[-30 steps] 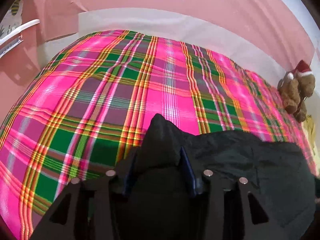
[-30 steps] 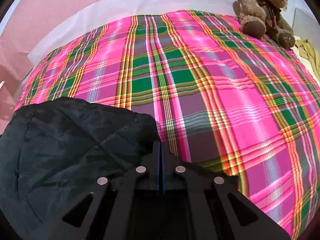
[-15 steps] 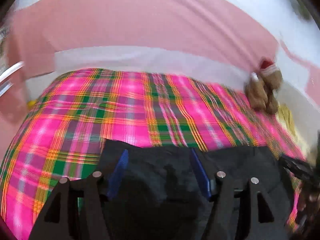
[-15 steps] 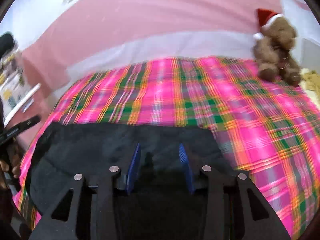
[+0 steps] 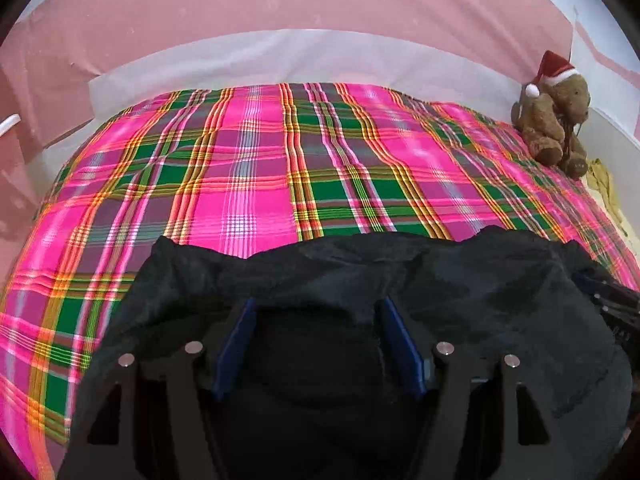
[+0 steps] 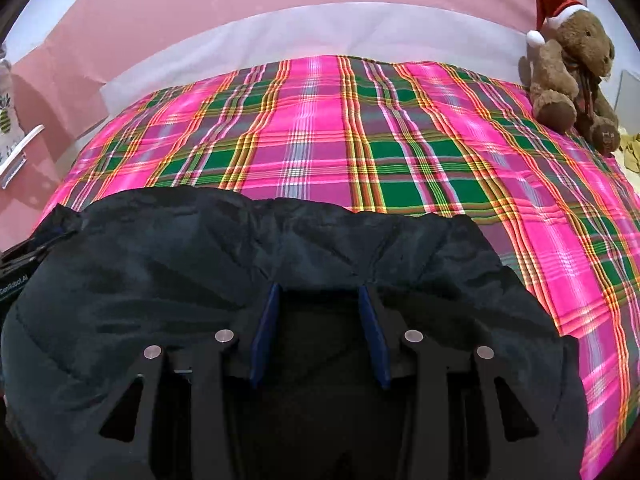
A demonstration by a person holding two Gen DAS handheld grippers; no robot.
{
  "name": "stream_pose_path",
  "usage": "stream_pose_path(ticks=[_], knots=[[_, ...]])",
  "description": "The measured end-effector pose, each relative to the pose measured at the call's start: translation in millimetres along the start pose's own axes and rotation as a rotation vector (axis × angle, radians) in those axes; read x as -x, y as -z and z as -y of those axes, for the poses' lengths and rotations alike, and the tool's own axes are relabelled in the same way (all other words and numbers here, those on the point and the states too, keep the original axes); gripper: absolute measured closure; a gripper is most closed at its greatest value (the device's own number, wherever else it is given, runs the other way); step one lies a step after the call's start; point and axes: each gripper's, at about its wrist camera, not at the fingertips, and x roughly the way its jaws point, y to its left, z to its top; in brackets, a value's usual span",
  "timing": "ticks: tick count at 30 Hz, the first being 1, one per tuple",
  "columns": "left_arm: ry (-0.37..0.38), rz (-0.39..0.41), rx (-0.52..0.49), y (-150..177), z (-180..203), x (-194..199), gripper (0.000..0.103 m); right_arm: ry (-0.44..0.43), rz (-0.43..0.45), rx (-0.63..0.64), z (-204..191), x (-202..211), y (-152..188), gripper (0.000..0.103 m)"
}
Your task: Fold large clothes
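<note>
Where a second ago both grippers pinched corners of it, a dark padded garment (image 5: pixel 460 280) now lies released on the near part of a bed, bunched in soft ridges along its far edge. From the left wrist view, the left gripper (image 5: pixel 318 344) sits with its blue-padded jaws spread wide, nothing between them, low over the dark fabric. From the right wrist view, the right gripper (image 6: pixel 320 332) is likewise parted and empty above the same garment (image 6: pixel 180 264); a second ago its jaws were pressed together. Both cameras also look more level across the bed than before, so the hands seem to have drawn back after laying the cloth down. That likely means one fold has just been placed and the next hold has yet to be chosen; the garment looks bulky and puffy, so a fold may spring open unless pressed flat. Beneath it spreads a bright pink, green and yellow plaid bedspread (image 5: pixel 256 184), with a white sheet edge and pink wall beyond. A brown teddy bear (image 6: pixel 572 68) in a red Santa hat sits at the far right corner. At the left edge of the right view, white lettering on the other gripper's body is partly visible but too cropped to read with confidence.
</note>
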Motion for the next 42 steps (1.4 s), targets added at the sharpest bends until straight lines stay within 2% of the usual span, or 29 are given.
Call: stream_pose_path(ticks=[3, 6, 8, 11, 17, 23, 30, 33, 35, 40, 42], knots=[[0.034, 0.026, -0.007, -3.6, -9.1, 28.0, 0.036, -0.026, 0.008, -0.042, 8.4, 24.7, -5.2, 0.062], [0.006, 0.067, -0.010, -13.7, -24.8, 37.1, 0.036, -0.002, 0.075, -0.066, 24.3, 49.2, -13.0, 0.062], [-0.019, 0.036, 0.014, -17.0, -37.6, 24.1, 0.036, 0.047, 0.054, -0.070, 37.5, 41.4, -17.0, 0.062], [0.010, -0.029, 0.056, -10.4, -47.3, -4.3, 0.035, 0.061, -0.057, -0.070, 48.9, 6.9, -10.6, 0.062], [0.010, -0.027, 0.058, -6.9, -44.0, -25.9, 0.035, 0.073, -0.053, -0.083, 50.6, -17.1, -7.1, 0.062], [0.032, -0.008, 0.078, -2.3, -46.5, -27.2, 0.035, 0.069, -0.042, -0.091, 53.6, -22.2, -2.4, 0.062], [-0.001, -0.021, 0.056, -7.8, -41.9, -21.6, 0.035, 0.082, -0.038, -0.094, 52.2, -19.3, -3.4, 0.062], [-0.014, -0.008, 0.030, -11.8, -38.1, -4.8, 0.036, 0.090, -0.037, -0.097, 52.0, -5.0, -7.2, 0.062], [-0.015, 0.008, 0.027, -15.0, -36.7, 8.8, 0.036, 0.102, -0.006, -0.102, 50.6, 12.2, -11.0, 0.062], [-0.009, 0.067, 0.012, -21.1, -22.6, 46.1, 0.036, 0.034, 0.087, -0.099, 33.3, 61.1, -16.7, 0.061], [0.022, 0.085, 0.010, -19.8, -11.6, 62.6, 0.036, 0.006, 0.104, -0.078, 18.8, 76.5, -13.8, 0.061]])
